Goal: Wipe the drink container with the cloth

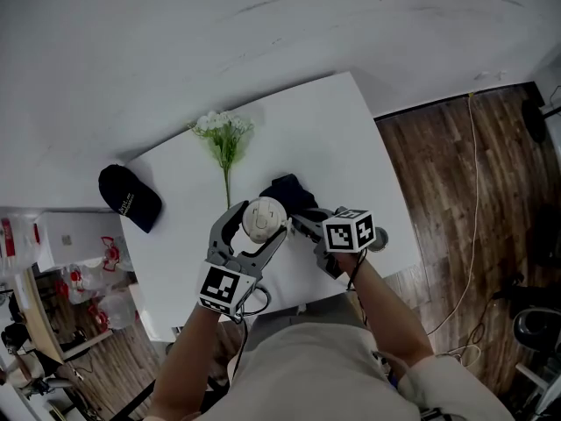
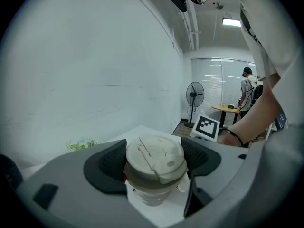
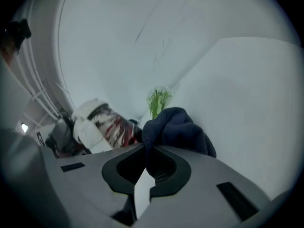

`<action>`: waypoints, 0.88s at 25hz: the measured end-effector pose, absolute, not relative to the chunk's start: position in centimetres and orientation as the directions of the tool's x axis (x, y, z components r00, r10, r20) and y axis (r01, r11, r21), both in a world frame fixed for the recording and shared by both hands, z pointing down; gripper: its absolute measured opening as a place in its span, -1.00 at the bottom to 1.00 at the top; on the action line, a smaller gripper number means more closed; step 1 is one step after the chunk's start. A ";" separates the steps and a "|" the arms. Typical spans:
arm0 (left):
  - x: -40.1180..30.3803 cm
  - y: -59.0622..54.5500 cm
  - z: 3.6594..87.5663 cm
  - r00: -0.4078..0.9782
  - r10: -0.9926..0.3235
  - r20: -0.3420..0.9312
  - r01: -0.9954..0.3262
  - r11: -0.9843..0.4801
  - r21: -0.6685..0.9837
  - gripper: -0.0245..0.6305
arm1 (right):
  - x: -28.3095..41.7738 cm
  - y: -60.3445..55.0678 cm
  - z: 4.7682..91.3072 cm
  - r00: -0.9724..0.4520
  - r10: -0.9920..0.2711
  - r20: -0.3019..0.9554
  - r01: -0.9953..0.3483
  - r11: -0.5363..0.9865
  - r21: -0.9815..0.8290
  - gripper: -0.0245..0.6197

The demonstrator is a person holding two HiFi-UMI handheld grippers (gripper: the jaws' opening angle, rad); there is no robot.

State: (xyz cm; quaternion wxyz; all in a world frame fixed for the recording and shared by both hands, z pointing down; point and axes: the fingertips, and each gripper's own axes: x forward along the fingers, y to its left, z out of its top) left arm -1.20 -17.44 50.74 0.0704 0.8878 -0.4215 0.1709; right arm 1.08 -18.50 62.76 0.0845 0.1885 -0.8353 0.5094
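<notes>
Left gripper view: left gripper (image 2: 153,161) clamps the cup (image 2: 152,186) under its lid (image 2: 154,151); right gripper (image 3: 148,167), beside the cup, pinches the cloth (image 3: 178,129); a hard wipe may twist the cup loose or pop the lid.

Left gripper (image 1: 260,221) jaws wide, tight on cup (image 2: 154,158); right gripper (image 1: 301,220) jaws tight on cloth (image 3: 178,129)

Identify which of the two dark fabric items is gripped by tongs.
The navy cloth, pinched in the right tongs; the black cap lies untouched at a corner of the table.
</notes>
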 end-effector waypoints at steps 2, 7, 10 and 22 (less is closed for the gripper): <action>-1.2 -17.5 50.7 0.588 -0.724 0.362 -0.772 -0.636 -0.018 0.20 | 1.1 -16.7 63.2 -0.911 -0.182 0.371 -0.412 0.450 -0.792 -0.81; -1.1 -17.5 50.7 0.590 -0.723 0.358 -0.770 -0.637 -0.017 0.20 | 1.0 -14.0 59.5 -0.875 -0.120 0.468 -0.353 0.821 -0.448 -0.81; -1.2 -17.5 50.7 0.591 -0.723 0.358 -0.770 -0.637 -0.016 0.20 | 0.5 -13.4 55.5 -0.889 -0.091 0.448 -0.234 0.933 -0.275 -0.81; -1.2 -17.4 50.7 0.596 -0.718 0.359 -0.764 -0.644 -0.021 0.20 | 1.8 -20.0 52.1 -0.916 -0.210 0.342 -0.299 0.926 -0.232 -0.81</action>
